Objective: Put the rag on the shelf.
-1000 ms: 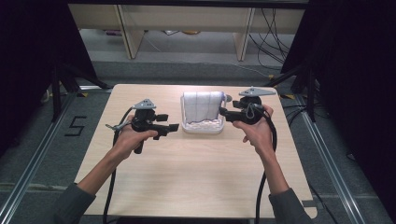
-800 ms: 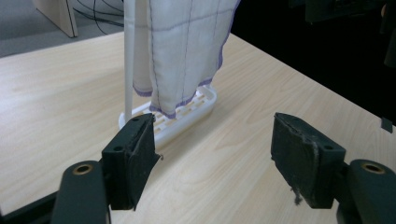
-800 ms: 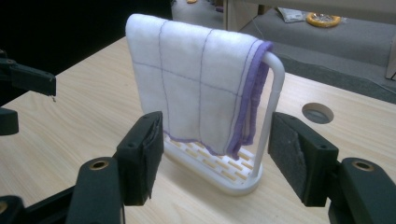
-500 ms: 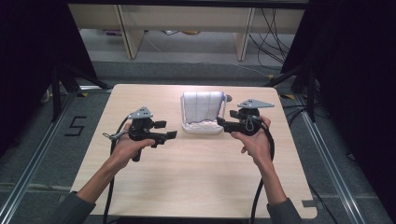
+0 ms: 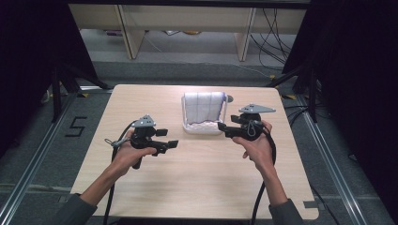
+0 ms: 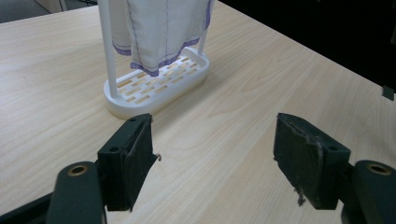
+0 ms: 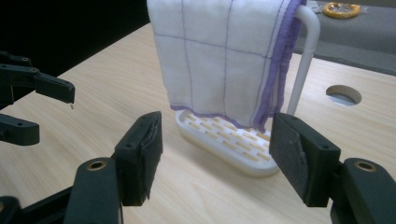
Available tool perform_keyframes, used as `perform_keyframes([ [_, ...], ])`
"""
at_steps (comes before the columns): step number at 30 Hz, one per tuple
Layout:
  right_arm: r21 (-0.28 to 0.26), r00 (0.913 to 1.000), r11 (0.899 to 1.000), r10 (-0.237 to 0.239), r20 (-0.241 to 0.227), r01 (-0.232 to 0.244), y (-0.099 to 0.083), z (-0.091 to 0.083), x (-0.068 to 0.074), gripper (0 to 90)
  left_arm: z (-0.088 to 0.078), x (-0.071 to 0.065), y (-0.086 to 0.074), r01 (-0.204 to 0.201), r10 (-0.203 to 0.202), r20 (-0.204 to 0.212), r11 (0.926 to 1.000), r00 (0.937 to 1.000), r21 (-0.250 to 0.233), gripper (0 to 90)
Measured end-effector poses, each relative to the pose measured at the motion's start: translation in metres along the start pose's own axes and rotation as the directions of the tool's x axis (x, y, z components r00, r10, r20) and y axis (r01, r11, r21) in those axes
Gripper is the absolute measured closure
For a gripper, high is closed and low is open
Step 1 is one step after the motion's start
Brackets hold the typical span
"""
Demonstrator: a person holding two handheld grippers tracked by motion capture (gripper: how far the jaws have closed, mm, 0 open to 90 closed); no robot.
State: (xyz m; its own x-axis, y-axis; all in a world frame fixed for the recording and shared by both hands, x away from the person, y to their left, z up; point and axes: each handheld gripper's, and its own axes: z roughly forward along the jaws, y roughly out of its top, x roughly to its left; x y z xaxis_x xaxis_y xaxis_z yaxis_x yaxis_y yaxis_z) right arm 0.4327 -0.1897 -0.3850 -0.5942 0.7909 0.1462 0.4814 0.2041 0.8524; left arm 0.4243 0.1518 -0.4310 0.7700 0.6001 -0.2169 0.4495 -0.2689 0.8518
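Wooden table (image 5: 197, 187) carries a white rack (image 5: 203, 127) toward twelve o'clock of centre. A white cloth with purple lines (image 5: 203, 107) hangs neatly over its bar, reaching down near the slotted base, so the hanging looks done and little seems left but to draw away. Left gripper (image 5: 168, 145) sits at eight o'clock of the rack, right gripper (image 5: 224, 128) just beside it at three o'clock. Both sets of jaws are spread, holding nothing.
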Motion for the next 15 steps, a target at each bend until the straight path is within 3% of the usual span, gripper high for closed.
perform_keyframes([
  [3,0.012,0.9999,1.000,0.012,-0.009,-0.012,-0.003,0.000,0.004,34.5,0.000,-0.002,-0.001,-0.005,0.005,0.011,1.0000,0.9999,-0.002,27.9],
  [5,0.011,0.9997,1.000,-0.024,-0.001,0.024,-0.006,0.002,0.004,33.3,0.000,-0.005,-0.003,-0.007,0.007,0.005,1.0000,1.0000,-0.007,27.7],
  [7,0.030,0.9999,1.000,-0.005,-0.011,0.006,-0.009,0.003,0.008,31.9,0.001,-0.007,-0.005,-0.012,0.012,0.008,0.9999,0.9999,-0.003,27.7],
  [8,0.029,0.9995,0.999,-0.024,-0.020,0.024,-0.011,0.004,0.007,31.0,0.002,-0.007,-0.006,-0.013,0.013,0.021,0.9999,0.9997,0.001,27.5],
  [9,0.035,0.9996,0.999,0.006,-0.027,-0.005,-0.013,0.005,0.010,30.7,0.001,-0.008,-0.008,-0.015,0.015,0.025,0.9999,0.9996,0.007,27.4],
  [10,0.033,0.9995,0.999,-0.018,-0.026,0.018,-0.014,0.006,0.010,30.6,0.002,-0.010,-0.009,-0.019,0.018,0.025,0.9998,0.9995,0.006,27.3],
  [12,0.043,0.9995,0.999,0.000,-0.031,0.002,-0.018,0.006,0.013,30.4,0.001,-0.012,-0.012,-0.022,0.022,0.031,0.9996,0.9993,0.015,27.1],
  [13,0.046,0.9990,0.998,-0.038,-0.024,0.040,-0.019,0.007,0.012,29.8,0.001,-0.013,-0.015,-0.023,0.023,0.030,0.9996,0.9993,0.014,27.0],
  [15,0.061,0.9993,0.998,-0.017,-0.032,0.019,-0.023,0.007,0.016,29.4,0.001,-0.015,-0.019,-0.026,0.026,0.037,0.9995,0.9990,0.019,26.9],
])
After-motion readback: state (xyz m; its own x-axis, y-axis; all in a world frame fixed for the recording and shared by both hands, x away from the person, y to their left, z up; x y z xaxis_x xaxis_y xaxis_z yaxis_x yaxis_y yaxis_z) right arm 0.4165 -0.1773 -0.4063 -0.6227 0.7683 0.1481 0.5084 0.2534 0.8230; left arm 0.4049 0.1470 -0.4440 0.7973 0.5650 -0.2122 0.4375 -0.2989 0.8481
